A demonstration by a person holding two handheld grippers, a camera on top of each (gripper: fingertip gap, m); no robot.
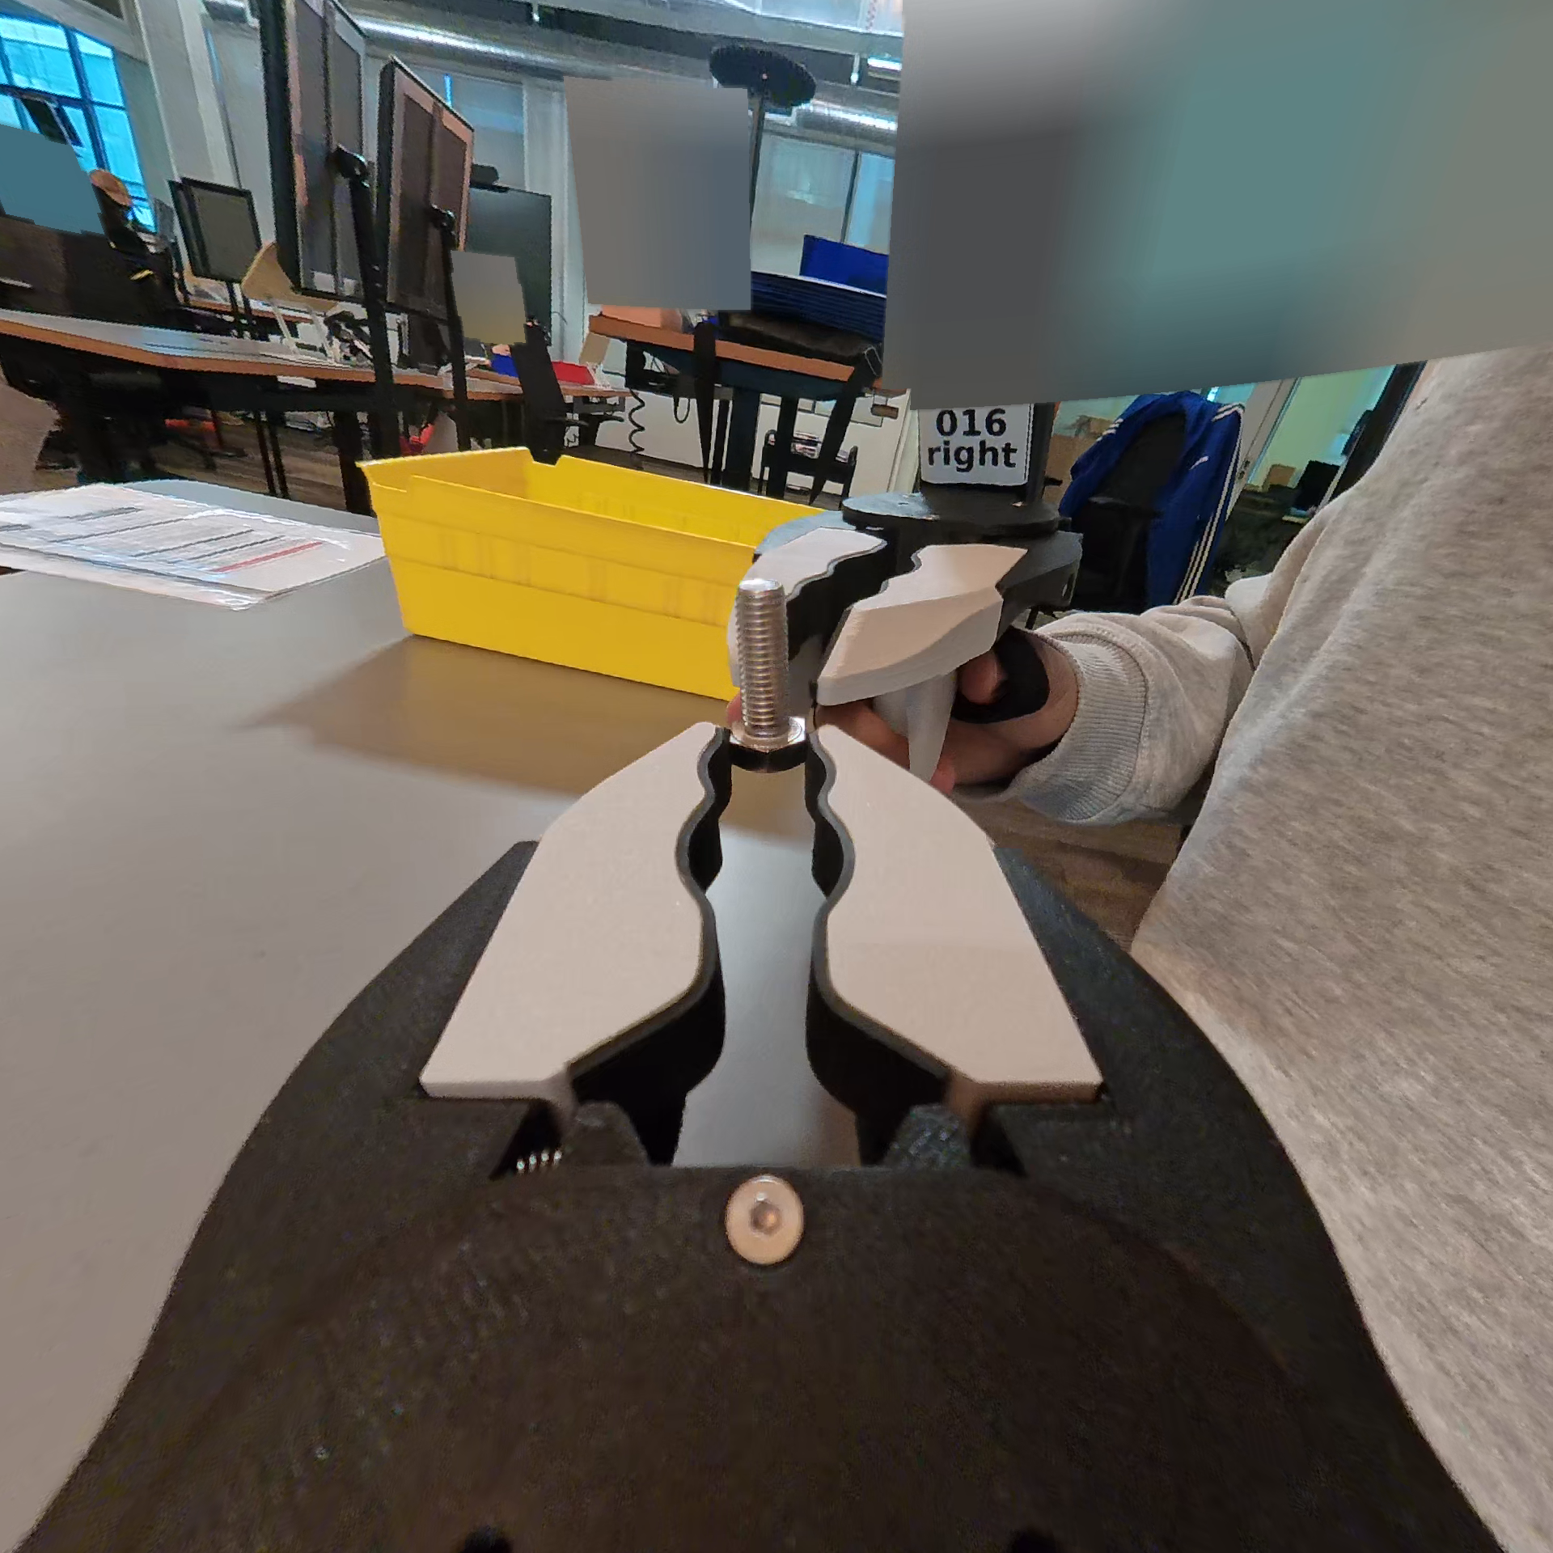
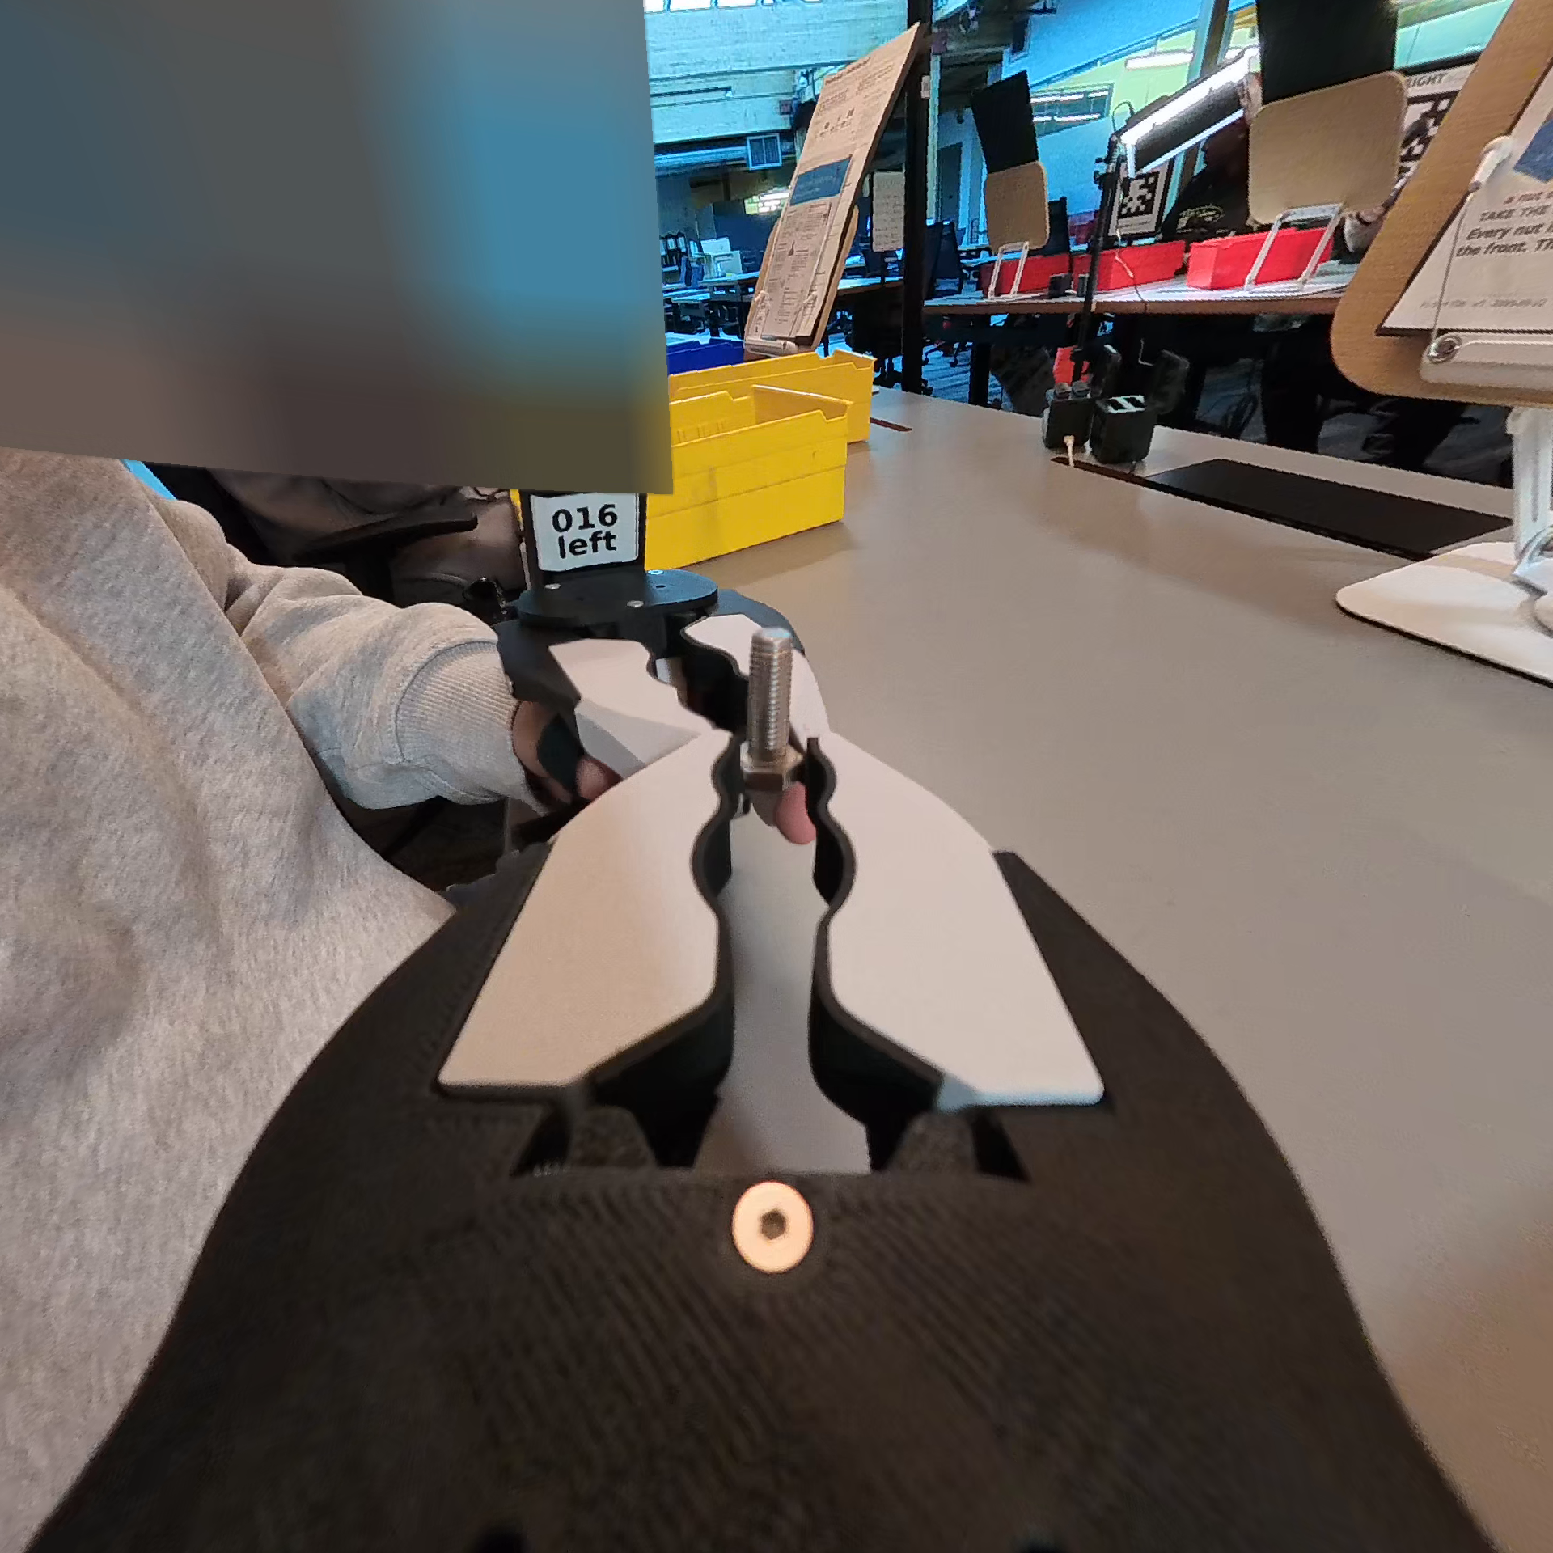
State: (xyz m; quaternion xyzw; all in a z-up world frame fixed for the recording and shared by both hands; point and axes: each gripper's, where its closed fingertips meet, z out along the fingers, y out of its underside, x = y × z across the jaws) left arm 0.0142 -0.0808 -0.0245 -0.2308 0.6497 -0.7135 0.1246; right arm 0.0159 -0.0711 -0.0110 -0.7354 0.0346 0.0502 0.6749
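A steel bolt (image 1: 760,647) stands upright, thread up, between both grippers above the grey table (image 1: 210,840). My left gripper (image 1: 765,746) is shut on the hex end at the bolt's bottom (image 1: 765,759). The right gripper's fingers (image 1: 916,622) come in from the far right and close just above my tips. In the right wrist view my right gripper (image 2: 769,763) is shut on the hex nut (image 2: 769,766) at the base of the bolt (image 2: 771,689). The left gripper's fingers (image 2: 622,714) meet it from behind. A person's fingertip (image 2: 794,819) shows under the nut.
A yellow bin (image 1: 546,571) stands on the table behind the grippers; it also shows in the right wrist view (image 2: 748,479). A sheet of paper (image 1: 160,538) lies far left. A white stand base (image 2: 1445,613), a black mat (image 2: 1311,504) and a person's grey sleeve (image 1: 1345,756) are close. My two grippers' fingertips are within a few centimetres of each other.
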